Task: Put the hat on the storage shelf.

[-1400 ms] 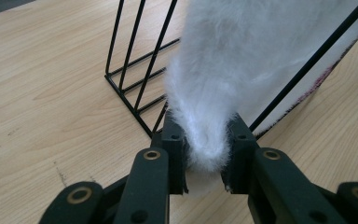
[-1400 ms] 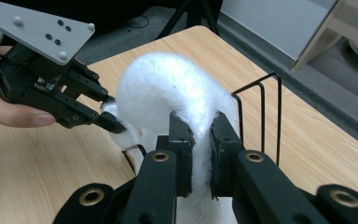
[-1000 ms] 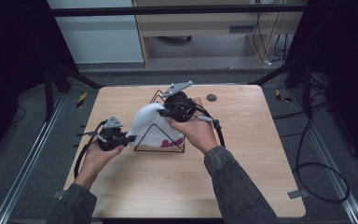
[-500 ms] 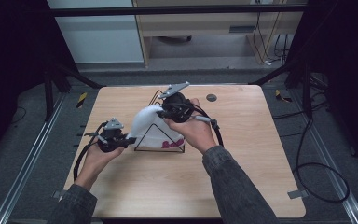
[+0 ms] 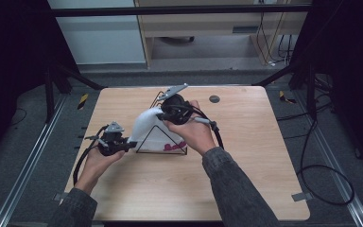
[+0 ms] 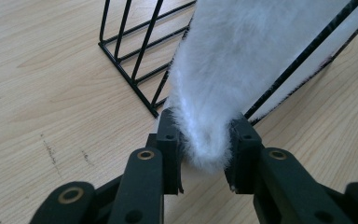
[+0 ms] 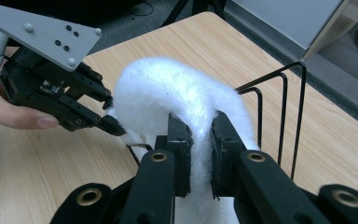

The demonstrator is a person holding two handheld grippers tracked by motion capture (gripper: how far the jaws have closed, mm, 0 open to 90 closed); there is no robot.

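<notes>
- The person's left hand (image 5: 96, 163), near the left edge of the pale wooden worktop (image 5: 246, 184), holds the left gripper (image 5: 131, 144), which points rightward.
- In the left gripper view its two black fingers (image 6: 169, 150) are pressed on the lower corner of a fluffy white cloth (image 6: 242, 56); the tip of the fleece pokes out between them.
- The fluffy white cloth (image 5: 147, 127) lies draped over a black wire rack (image 5: 161, 150) with a triangular end frame, standing at the middle of the worktop.
- A pink-red pattern (image 5: 175, 147) shows along the cloth's lower edge, inside the rack's near end.
- The right gripper (image 5: 161, 116), held in the person's right hand (image 5: 193, 132), sits above the rack at the top of the cloth.
- In the right gripper view its fingers (image 7: 179, 140) are closed on a raised fold of the cloth (image 7: 168, 93); the rack's upright loops (image 7: 279, 112) rise just beyond.
- A small dark round disc (image 5: 214, 99) lies on the worktop, toward the far edge, apart from the rack.
</notes>
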